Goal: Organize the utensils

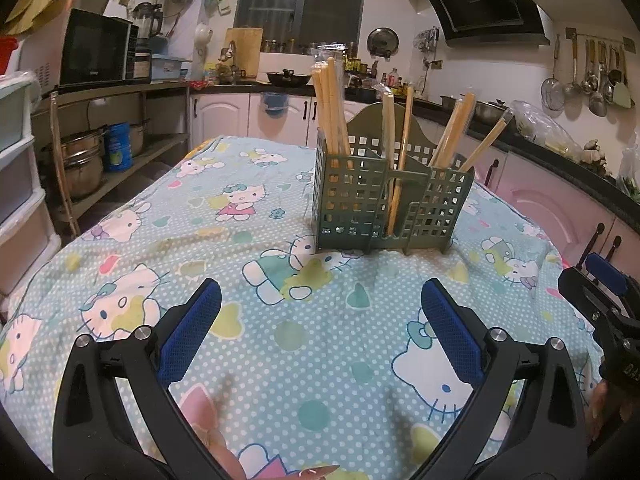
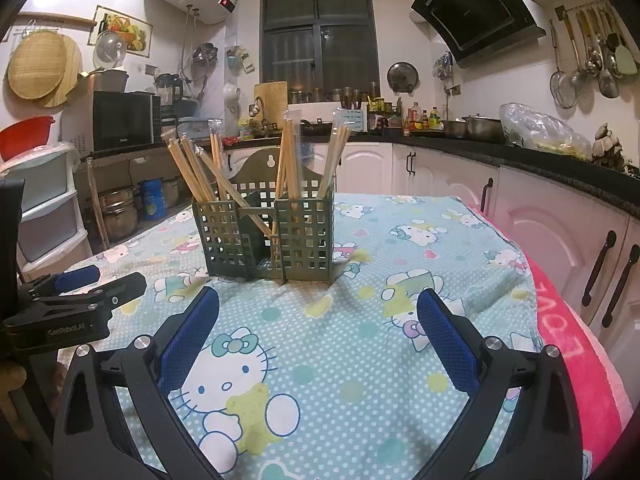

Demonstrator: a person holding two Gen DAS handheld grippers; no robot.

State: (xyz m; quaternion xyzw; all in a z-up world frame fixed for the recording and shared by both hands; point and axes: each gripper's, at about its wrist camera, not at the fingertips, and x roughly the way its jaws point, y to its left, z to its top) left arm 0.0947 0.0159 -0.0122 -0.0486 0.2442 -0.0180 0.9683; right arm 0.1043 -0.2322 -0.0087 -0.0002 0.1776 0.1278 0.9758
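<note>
A green slotted utensil holder (image 1: 384, 208) stands upright on the table with wooden chopsticks (image 1: 330, 104) in its left, middle and right compartments. It also shows in the right wrist view (image 2: 264, 236), with chopsticks (image 2: 292, 160) leaning outward. My left gripper (image 1: 320, 312) is open and empty, low over the cloth in front of the holder. My right gripper (image 2: 318, 320) is open and empty, also short of the holder. Each gripper shows at the edge of the other's view, the right one (image 1: 600, 292) and the left one (image 2: 80, 296).
The table is covered by a blue cartoon-cat cloth (image 1: 200, 240) with a pink towel (image 2: 568, 320) along its right edge. Kitchen cabinets (image 2: 560, 232) run close on the right. A shelf with pots (image 1: 88, 160) and plastic drawers (image 1: 16, 200) stand on the left.
</note>
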